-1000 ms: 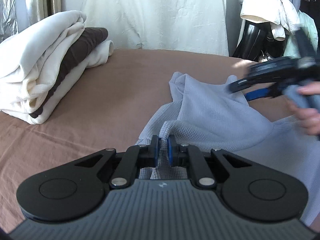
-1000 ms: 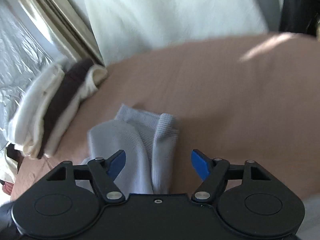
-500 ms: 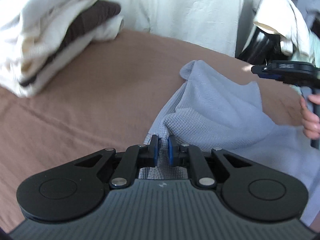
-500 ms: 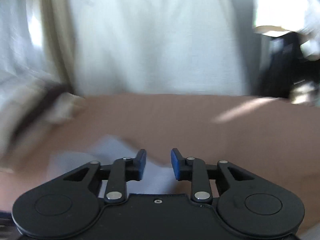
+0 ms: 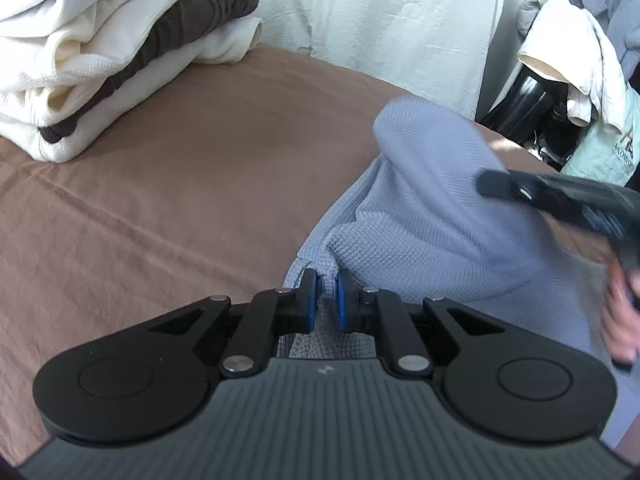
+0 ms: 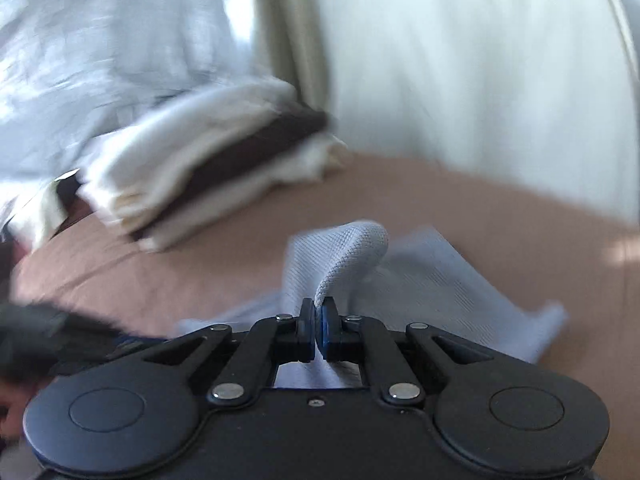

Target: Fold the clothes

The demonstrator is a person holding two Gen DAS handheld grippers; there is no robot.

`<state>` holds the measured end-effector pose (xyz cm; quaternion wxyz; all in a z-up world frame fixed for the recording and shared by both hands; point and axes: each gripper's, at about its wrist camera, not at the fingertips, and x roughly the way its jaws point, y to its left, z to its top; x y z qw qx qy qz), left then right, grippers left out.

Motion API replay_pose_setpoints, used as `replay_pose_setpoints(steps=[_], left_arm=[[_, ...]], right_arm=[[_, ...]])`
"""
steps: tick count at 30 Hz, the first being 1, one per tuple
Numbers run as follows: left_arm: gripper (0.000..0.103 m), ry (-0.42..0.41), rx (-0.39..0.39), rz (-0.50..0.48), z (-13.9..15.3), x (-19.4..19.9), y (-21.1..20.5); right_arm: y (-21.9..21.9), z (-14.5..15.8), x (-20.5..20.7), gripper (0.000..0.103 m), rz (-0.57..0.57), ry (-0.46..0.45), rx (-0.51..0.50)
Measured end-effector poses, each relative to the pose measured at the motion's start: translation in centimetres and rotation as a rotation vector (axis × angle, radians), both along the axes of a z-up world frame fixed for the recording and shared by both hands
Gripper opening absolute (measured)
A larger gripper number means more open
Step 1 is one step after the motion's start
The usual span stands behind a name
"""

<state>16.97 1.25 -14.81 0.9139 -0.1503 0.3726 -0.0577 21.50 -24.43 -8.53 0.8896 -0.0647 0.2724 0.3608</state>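
A light grey-blue waffle-knit garment (image 5: 432,208) lies rumpled on the brown bed cover (image 5: 180,200), right of centre in the left wrist view. My left gripper (image 5: 327,294) is shut on a pinched fold of its near edge. In the right wrist view my right gripper (image 6: 319,318) is shut on another fold of the same garment (image 6: 348,256), which rises from between the blue pads. The right gripper also shows, blurred, at the right of the left wrist view, over the garment, with a hand (image 5: 618,320) on its handle.
A stack of folded cream and dark brown clothes (image 5: 100,52) sits at the back left of the cover. White cloth (image 5: 380,12) hangs behind the bed. More clothes (image 5: 568,52) are heaped over a dark object at the far right.
My right gripper has gone from open to shut, pinching the grey-blue garment. My left gripper kept its hold while its view swung left toward the folded stack.
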Motion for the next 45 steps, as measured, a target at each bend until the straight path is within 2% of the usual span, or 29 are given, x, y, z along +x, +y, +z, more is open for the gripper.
replay_pose_setpoints(steps=[3,6,9,10,12,17,20,22,23,24,25,28,30,31,33,34,38,42,45], left_arm=[[0.01,0.006,0.005,-0.001,0.0,0.0,0.0],[0.011,0.019,0.017,-0.004,-0.1,-0.1,-0.2],[0.011,0.023,0.032,-0.006,0.0,-0.2,-0.4],[0.011,0.024,0.032,-0.006,0.0,-0.3,-0.4],[0.011,0.025,0.026,-0.003,0.0,-0.3,-0.3],[0.011,0.031,0.016,-0.003,-0.1,-0.4,-0.2],[0.011,0.028,0.057,-0.022,0.2,-0.8,-0.8],[0.011,0.02,0.086,-0.035,0.5,-1.0,-1.2],[0.011,0.016,0.093,-0.036,0.5,-1.0,-1.3],[0.012,0.013,0.099,-0.035,0.6,-1.0,-1.4],[0.012,-0.001,0.112,-0.013,0.8,-1.1,-1.4],[0.012,-0.057,0.111,0.061,1.4,-1.3,-1.0],[0.011,-0.08,0.134,0.08,1.8,-1.4,-1.1],[0.011,-0.08,0.146,0.079,1.8,-1.4,-1.2],[0.011,-0.06,0.16,0.071,1.5,-1.3,-1.3],[0.011,-0.041,0.16,0.067,1.3,-1.2,-1.3],[0.011,-0.014,0.208,0.033,1.6,-0.9,-2.0],[0.011,-0.004,0.233,0.03,1.9,-1.0,-2.2],[0.013,0.0,0.204,0.029,1.9,-1.1,-1.6]], right_arm=[[1.3,0.0,-4.9,0.007,0.106,-0.109,-0.117],[2.5,-1.9,-7.8,0.013,0.229,-0.048,-0.239],[1.3,-3.0,-10.1,0.02,0.285,0.015,-0.248],[1.0,-3.0,-10.2,0.023,0.281,0.02,-0.248],[0.9,-2.7,-9.3,0.037,0.239,0.003,-0.25],[0.5,-2.0,-7.0,0.055,0.133,-0.038,-0.255],[0.3,-1.6,-5.7,0.055,0.07,-0.062,-0.258],[0.4,-1.7,-4.9,0.055,0.055,-0.077,-0.268],[0.6,-2.4,-4.9,0.054,0.09,-0.083,-0.28],[0.8,-2.6,-4.9,0.033,0.113,-0.105,-0.288],[0.9,-2.5,-5.0,0.003,0.122,-0.145,-0.297],[1.4,-2.2,-5.3,0.005,0.151,-0.264,-0.325],[0.8,-0.9,-4.3,0.004,0.09,-0.315,-0.274],[0.2,-0.3,-3.1,0.005,0.031,-0.313,-0.238],[-1.4,0.3,0.0,0.005,-0.119,-0.261,-0.17],[-1.8,0.0,1.4,0.005,-0.175,-0.229,-0.171],[-1.9,-3.8,6.5,0.004,-0.328,-0.077,-0.31],[-2.4,-4.0,7.0,0.005,-0.437,-0.009,-0.303],[-3.5,-3.4,7.3,0.008,-0.519,0.083,-0.237]])
